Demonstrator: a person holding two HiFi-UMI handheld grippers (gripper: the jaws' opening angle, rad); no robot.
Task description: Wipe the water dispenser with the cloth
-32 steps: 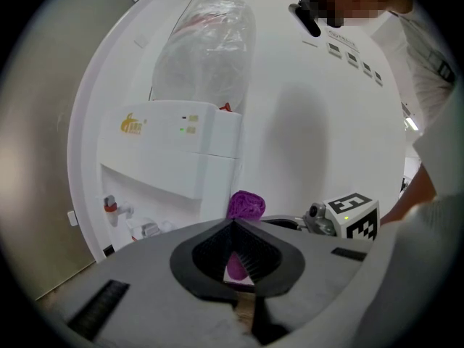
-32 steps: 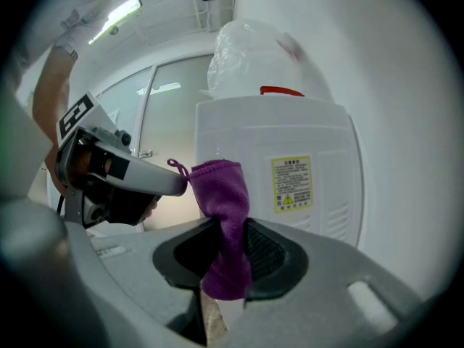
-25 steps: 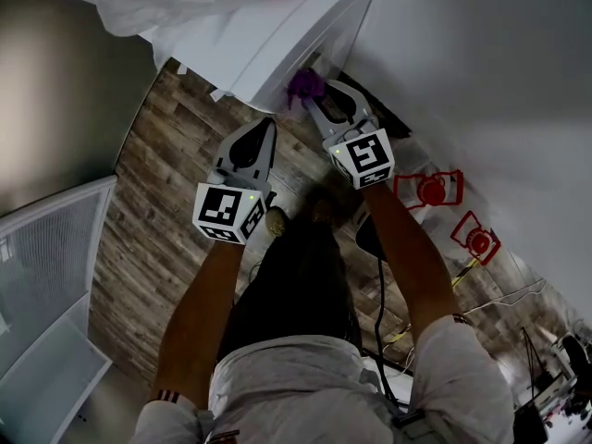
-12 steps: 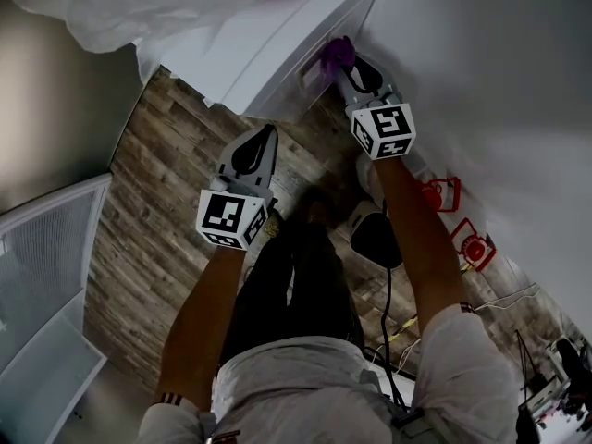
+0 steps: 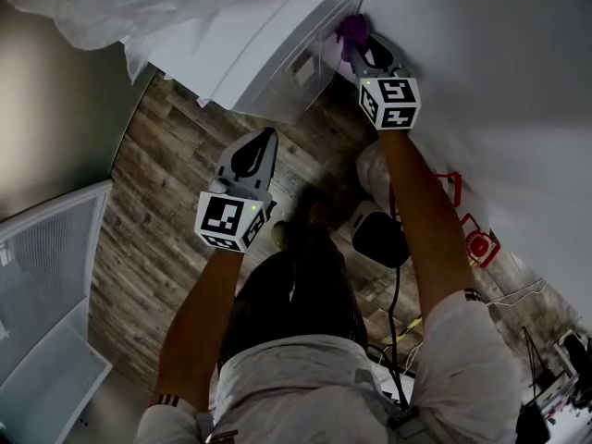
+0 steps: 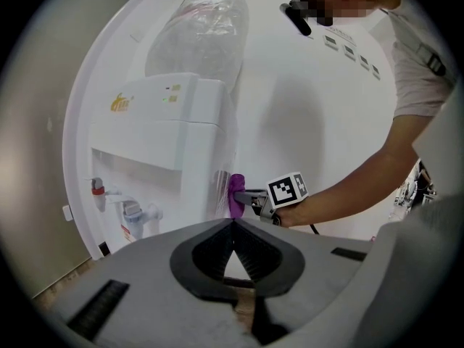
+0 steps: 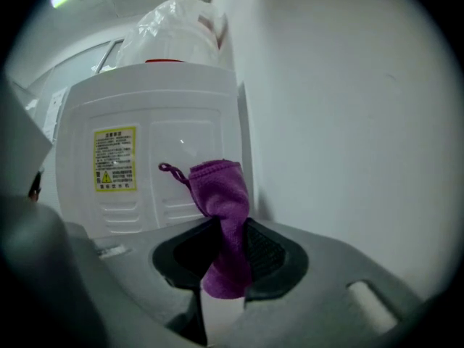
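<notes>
**Cloth at the dispenser's wall-side panel, your left gripper idle**

Your right gripper [image 5: 357, 46] is clamped on the cloth [image 5: 351, 30]. In the right gripper view the purple cloth [image 7: 225, 201] runs up through the jaws, pinched at its middle. A bunched end stands above them and a short end hangs below. You are holding it up at the dispenser [image 5: 264, 40], by the edge of the panel that sits nearest the wall [image 7: 348, 122]. That panel carries a yellow label [image 7: 114, 158] and moulded ribs below it. No view shows whether the cloth actually presses on the panel or sits just off it.

From the left gripper view the cloth [image 6: 236, 194] lies at the right edge of the dispenser [image 6: 156, 140], about level with the taps. The red tap [image 6: 96, 188] and the blue tap [image 6: 135, 212] are round on the front face, well apart from the cloth. The bottle [image 6: 203, 27], wrapped in clear plastic, stands on top.

Your left gripper [image 5: 268, 135] hangs over the wood floor [image 5: 157, 211], well apart from the dispenser. Its jaws meet at the tips and hold nothing.
</notes>
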